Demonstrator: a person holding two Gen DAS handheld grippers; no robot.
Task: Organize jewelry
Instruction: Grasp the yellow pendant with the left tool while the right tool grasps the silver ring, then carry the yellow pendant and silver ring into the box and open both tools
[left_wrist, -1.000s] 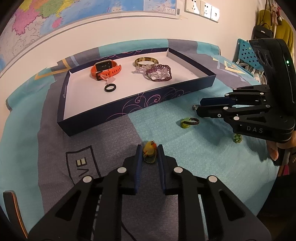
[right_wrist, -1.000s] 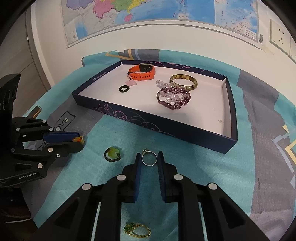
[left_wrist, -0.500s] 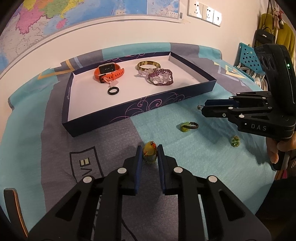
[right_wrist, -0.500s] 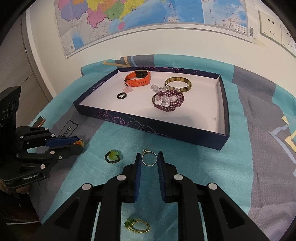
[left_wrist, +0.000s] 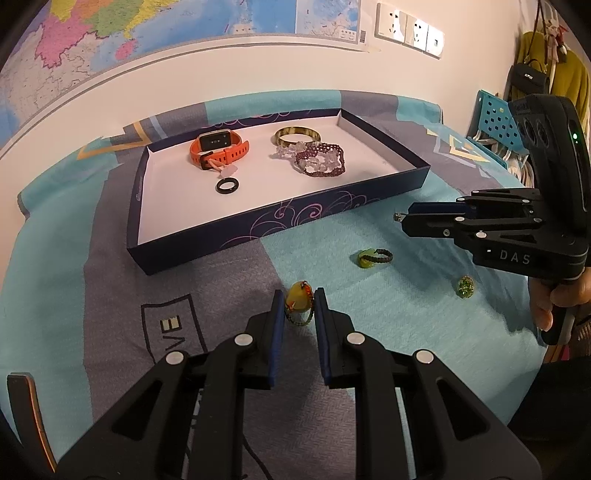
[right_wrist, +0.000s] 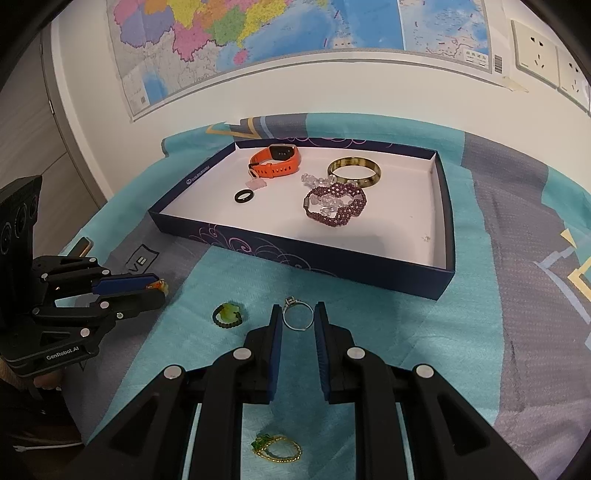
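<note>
In the left wrist view the left gripper (left_wrist: 299, 306) sits at lower centre, its blue pads clenched on a yellow stone ring (left_wrist: 300, 300) with a beaded band, held between the fingertips above the grey part of the patterned cloth (left_wrist: 66, 295); at the right edge the right gripper (left_wrist: 400, 218) reaches in sideways, a person's hand (left_wrist: 557, 302) on its handle, with a small silver tip showing at its fingertips; below it on the teal cloth lie a green stone ring with a dark band (left_wrist: 373, 257) and, further right, a green sparkling ring (left_wrist: 465, 286).

In the right wrist view the right gripper (right_wrist: 298, 317) at lower centre grasps a silver ring (right_wrist: 297, 316) between its pads; the silver ring stands upright with its small setting at the upper left; just left of it the green stone ring (right_wrist: 228, 315) lies on the cloth; at the bottom, under the gripper body, lies a gold ring with a green stone (right_wrist: 276, 447); the left gripper (right_wrist: 157, 286) enters from the left edge with the yellow stone ring at its tips.

The dark blue tray (right_wrist: 332, 258) lies in the upper middle of both views; on its white floor are an orange watch (right_wrist: 276, 161), a black ring (right_wrist: 245, 196), a brown bangle (right_wrist: 354, 171), a purple beaded bracelet (right_wrist: 335, 206) and clear beads (right_wrist: 317, 181); a map (right_wrist: 258, 33) hangs on the wall behind.
</note>
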